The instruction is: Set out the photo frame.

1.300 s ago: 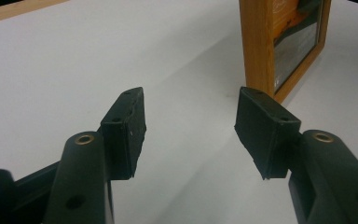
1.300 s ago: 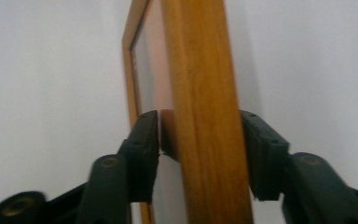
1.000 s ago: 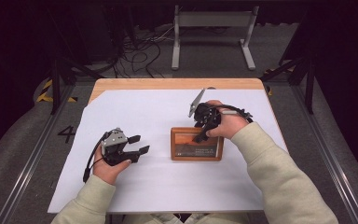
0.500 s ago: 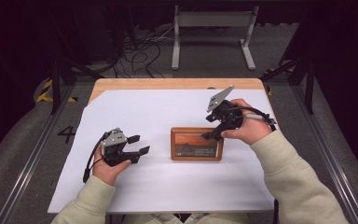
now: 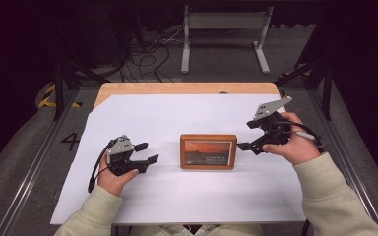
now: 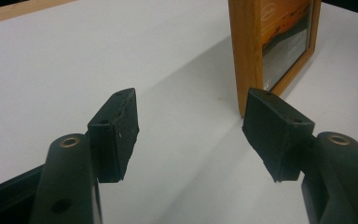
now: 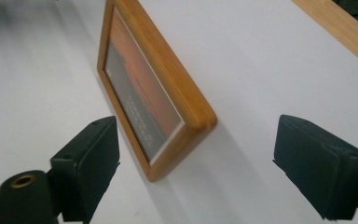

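A wooden picture frame [image 5: 208, 151] with an orange sunset photo stands on the white sheet [image 5: 177, 118] at mid-table, its face toward the person. My left gripper [image 5: 147, 152] rests on the sheet to the left of the frame, apart from it. Its jaws have just been opening and stand open, with nothing between them. In the left gripper view the frame [image 6: 279, 42] is ahead of the left gripper [image 6: 193, 126]. My right gripper [image 5: 246, 135] hovers just right of the frame, jaws just opened wide. In the right gripper view the frame [image 7: 154, 93] stands ahead of the right gripper [image 7: 198, 158], untouched.
The white sheet covers most of a wooden table, whose bare far edge [image 5: 187, 88] shows. Beyond it on the floor are a metal stand [image 5: 224, 29] and loose cables [image 5: 147, 54]. Metal rails [image 5: 29, 167] run along both sides of the table.
The right gripper has moved from the frame's top right corner out to the right and up a little, with its jaws wider. The left hand and the frame have stayed put.
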The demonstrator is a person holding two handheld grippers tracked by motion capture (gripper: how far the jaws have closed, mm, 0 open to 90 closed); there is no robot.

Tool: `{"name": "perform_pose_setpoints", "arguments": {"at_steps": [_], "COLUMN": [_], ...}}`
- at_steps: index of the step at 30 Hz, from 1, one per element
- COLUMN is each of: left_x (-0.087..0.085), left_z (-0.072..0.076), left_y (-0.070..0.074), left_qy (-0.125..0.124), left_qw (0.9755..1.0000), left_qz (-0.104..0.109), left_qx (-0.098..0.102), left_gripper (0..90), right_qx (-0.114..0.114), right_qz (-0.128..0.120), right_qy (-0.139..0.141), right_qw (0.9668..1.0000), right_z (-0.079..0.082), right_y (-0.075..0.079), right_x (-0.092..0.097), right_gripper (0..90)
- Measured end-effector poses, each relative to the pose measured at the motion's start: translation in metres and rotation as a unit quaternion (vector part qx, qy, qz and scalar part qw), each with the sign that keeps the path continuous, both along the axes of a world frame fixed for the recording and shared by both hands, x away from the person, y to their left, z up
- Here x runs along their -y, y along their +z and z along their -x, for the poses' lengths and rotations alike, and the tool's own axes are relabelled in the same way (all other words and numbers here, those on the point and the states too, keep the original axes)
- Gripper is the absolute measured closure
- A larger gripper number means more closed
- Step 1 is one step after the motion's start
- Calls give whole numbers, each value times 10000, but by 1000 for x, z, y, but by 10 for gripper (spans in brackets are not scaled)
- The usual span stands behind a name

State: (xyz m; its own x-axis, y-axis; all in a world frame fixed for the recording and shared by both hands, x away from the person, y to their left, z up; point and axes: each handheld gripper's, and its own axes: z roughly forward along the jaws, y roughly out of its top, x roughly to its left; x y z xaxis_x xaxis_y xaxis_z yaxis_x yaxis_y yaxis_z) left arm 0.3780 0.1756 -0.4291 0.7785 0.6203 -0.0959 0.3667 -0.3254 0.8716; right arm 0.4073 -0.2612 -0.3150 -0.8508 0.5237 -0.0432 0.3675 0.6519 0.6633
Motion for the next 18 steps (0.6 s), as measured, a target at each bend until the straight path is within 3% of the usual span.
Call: {"name": "perform_pose_setpoints", "arguments": {"at_steps": [8, 18], "left_x": [-5, -20], "left_z": [3, 10], "left_y": [-1, -3], "left_qy": [-58, 76], "left_qw": [9999, 9999], "left_qz": [6, 107], "left_qx": [-118, -113], "left_gripper": [293, 282], "right_qx": [208, 663], "right_qz": [-607, -1301], "right_qy": [-434, -936], "right_qw": [9970, 9848], "right_z": [14, 35], "right_y": [-16, -54], "right_x": [34, 52], "right_gripper": [62, 55]}}
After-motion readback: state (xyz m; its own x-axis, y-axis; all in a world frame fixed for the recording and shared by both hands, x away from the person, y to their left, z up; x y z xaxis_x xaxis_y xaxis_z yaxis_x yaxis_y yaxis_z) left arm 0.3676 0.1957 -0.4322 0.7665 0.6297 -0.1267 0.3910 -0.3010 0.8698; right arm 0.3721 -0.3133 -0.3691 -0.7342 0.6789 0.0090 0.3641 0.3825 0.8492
